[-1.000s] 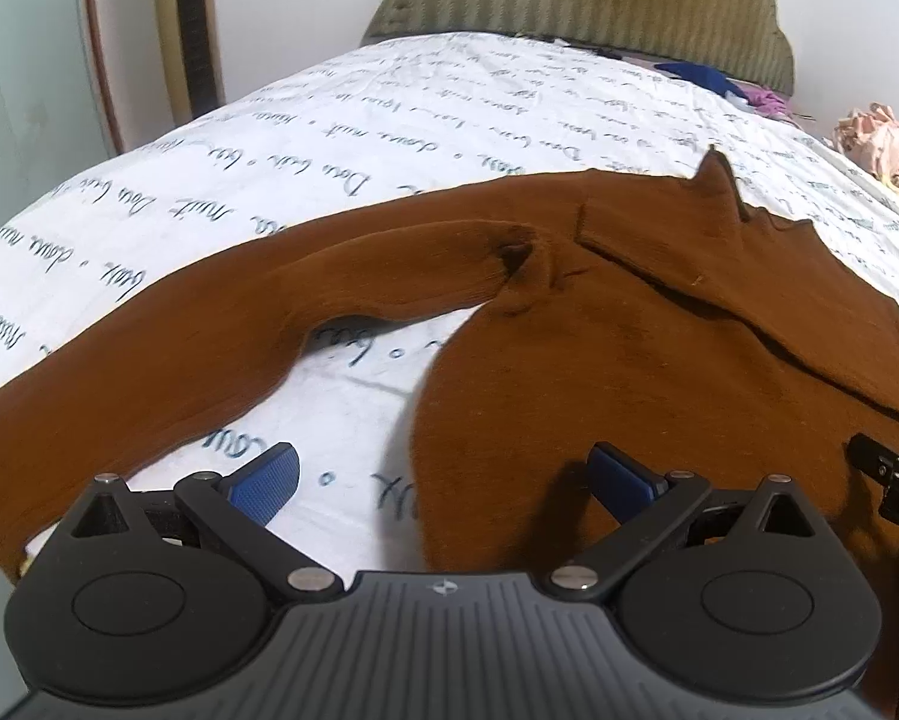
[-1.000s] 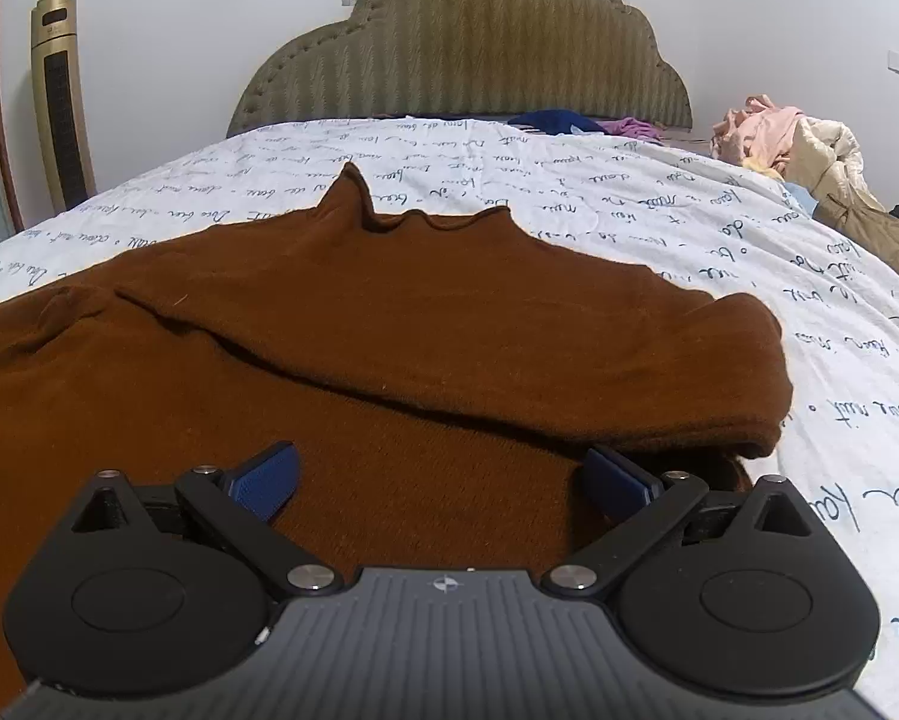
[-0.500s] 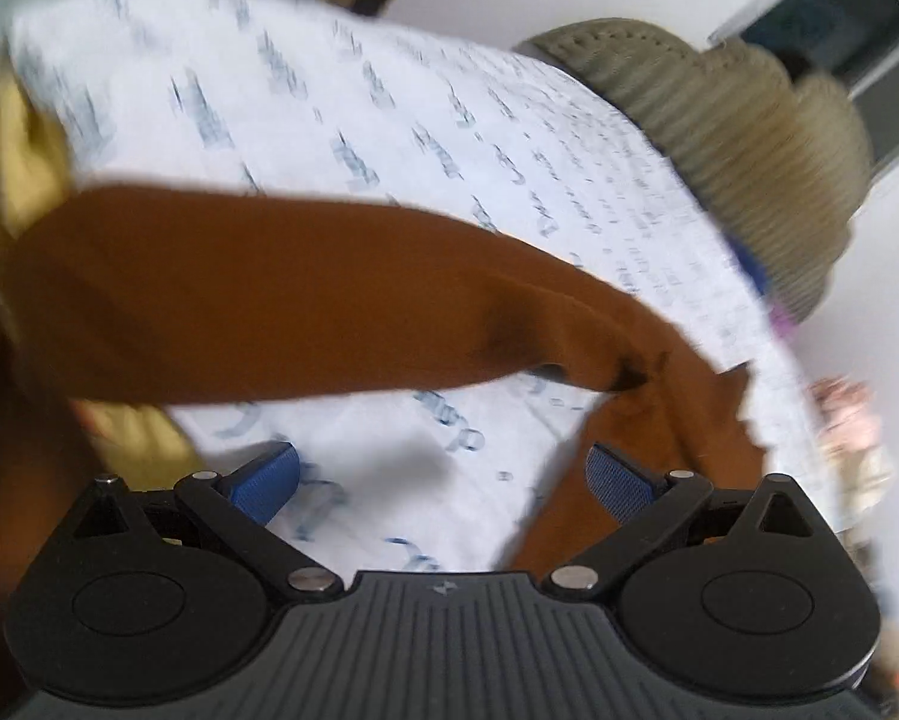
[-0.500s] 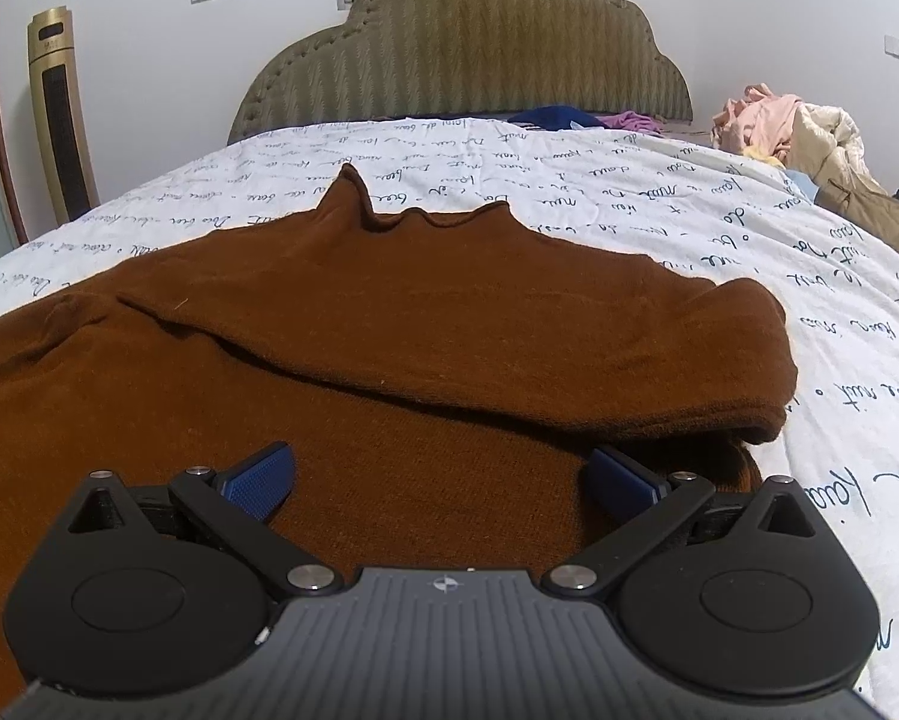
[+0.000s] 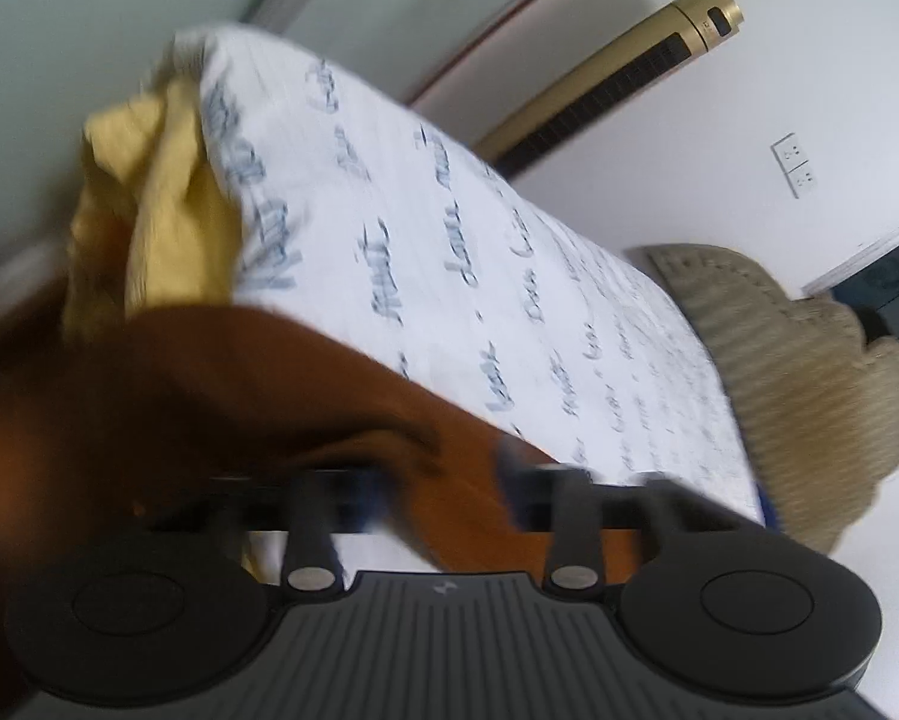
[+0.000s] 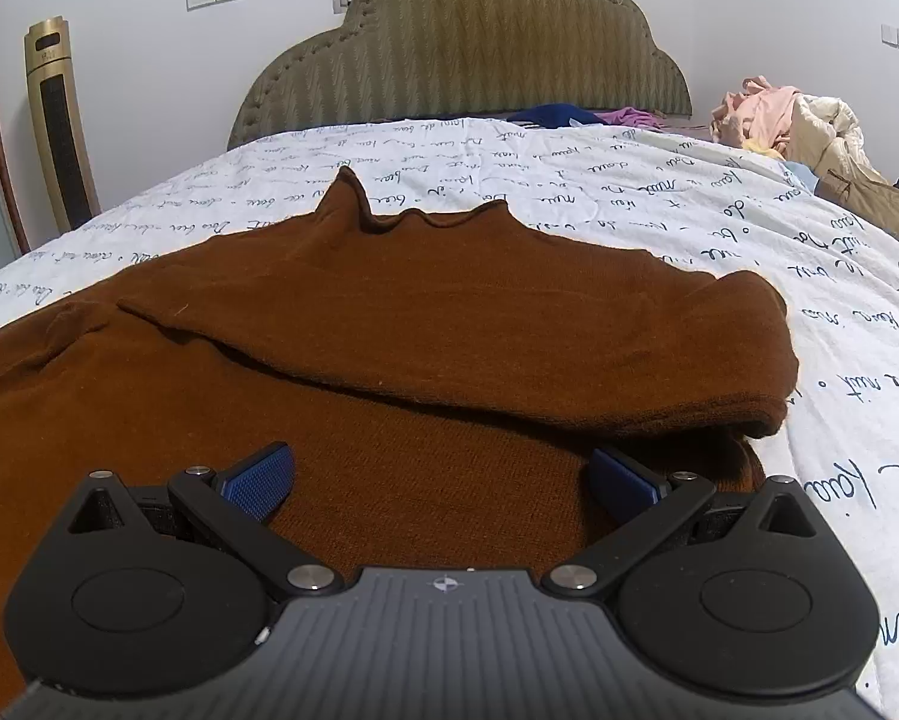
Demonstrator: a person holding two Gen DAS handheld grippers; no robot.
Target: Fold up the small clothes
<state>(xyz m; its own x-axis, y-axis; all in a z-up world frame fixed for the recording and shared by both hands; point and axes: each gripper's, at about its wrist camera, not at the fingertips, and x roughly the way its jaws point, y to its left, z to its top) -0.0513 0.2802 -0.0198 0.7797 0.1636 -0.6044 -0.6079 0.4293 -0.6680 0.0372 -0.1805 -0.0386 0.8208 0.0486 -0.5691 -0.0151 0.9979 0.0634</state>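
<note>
Brown sweater (image 6: 425, 324) lies on lettered bedsheet (image 6: 659, 192), one sleeve folded across; right gripper (image 6: 440, 477) spread wide above it; left gripper (image 5: 443, 489) blurred, sleeve between its fingers, closure indeterminate.

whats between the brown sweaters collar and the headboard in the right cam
In the right wrist view, only bare printed bedsheet lies between the brown sweater collar and the headboard, apart from blue and purple clothes right at the headboard's foot.

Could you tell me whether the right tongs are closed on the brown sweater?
No, the right tongs stand wide open over the sweater, gripping nothing.
</note>
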